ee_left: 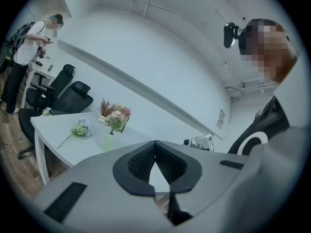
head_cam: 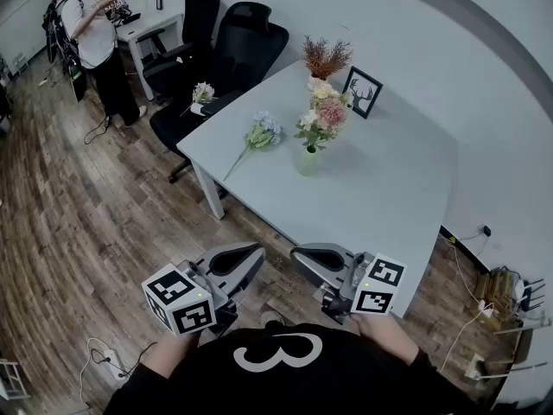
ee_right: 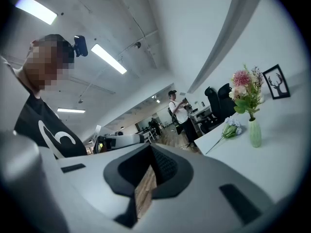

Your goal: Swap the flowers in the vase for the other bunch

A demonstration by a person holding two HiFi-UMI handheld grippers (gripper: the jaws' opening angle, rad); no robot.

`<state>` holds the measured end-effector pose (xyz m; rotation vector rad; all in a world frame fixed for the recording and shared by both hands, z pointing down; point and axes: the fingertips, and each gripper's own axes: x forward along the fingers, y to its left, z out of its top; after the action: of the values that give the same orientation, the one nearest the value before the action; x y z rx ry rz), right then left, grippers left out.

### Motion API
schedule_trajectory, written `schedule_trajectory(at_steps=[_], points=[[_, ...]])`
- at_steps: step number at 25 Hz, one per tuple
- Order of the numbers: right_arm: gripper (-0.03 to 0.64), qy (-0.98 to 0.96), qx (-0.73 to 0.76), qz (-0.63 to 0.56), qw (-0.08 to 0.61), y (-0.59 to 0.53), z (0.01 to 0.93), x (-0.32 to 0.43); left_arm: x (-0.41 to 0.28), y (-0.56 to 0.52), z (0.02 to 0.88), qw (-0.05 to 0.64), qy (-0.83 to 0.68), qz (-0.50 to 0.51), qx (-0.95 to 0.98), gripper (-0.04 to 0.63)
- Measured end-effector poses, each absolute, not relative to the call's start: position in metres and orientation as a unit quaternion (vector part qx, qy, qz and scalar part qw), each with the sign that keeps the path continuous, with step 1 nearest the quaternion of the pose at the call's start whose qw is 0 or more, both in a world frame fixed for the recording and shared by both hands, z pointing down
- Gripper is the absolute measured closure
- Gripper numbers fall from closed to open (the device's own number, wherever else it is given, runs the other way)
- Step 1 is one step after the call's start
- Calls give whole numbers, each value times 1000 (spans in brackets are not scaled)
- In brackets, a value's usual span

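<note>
A pale green vase (head_cam: 307, 161) stands mid-table and holds a bunch of pink and cream flowers (head_cam: 321, 111). A blue bunch (head_cam: 262, 132) lies flat on the white table (head_cam: 389, 197), to the vase's left. Both grippers hang level in front of my chest, short of the table's near edge and well away from the flowers, with their tips facing each other. The left gripper (head_cam: 256, 255) is shut with nothing in it, and so is the right gripper (head_cam: 296, 254). From the left gripper (ee_left: 155, 144) I see the vase (ee_left: 108, 141) and blue bunch (ee_left: 80, 129). Past the right gripper (ee_right: 150, 147) stands the vase (ee_right: 255, 132).
Dried reddish flowers (head_cam: 326, 59) and a framed deer picture (head_cam: 363, 92) stand at the table's far side. Two black office chairs (head_cam: 233, 50) crowd the far left corner. A person (head_cam: 95, 37) stands at a desk across the wooden floor. Cables and a power strip (head_cam: 501, 292) lie at the right.
</note>
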<state>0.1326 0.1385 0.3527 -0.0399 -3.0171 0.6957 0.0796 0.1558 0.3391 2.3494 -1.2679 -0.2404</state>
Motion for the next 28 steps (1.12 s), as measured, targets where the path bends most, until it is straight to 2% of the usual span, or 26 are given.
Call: schedule_trajectory(at_steps=[10,28], points=[[610,-971,-3,237,30,111,366,138,87,129,350,241,-460,-80,851,584],[609,-974,3,228,-13,43,344,156,107,68,334,218,-454,-63,862,584]])
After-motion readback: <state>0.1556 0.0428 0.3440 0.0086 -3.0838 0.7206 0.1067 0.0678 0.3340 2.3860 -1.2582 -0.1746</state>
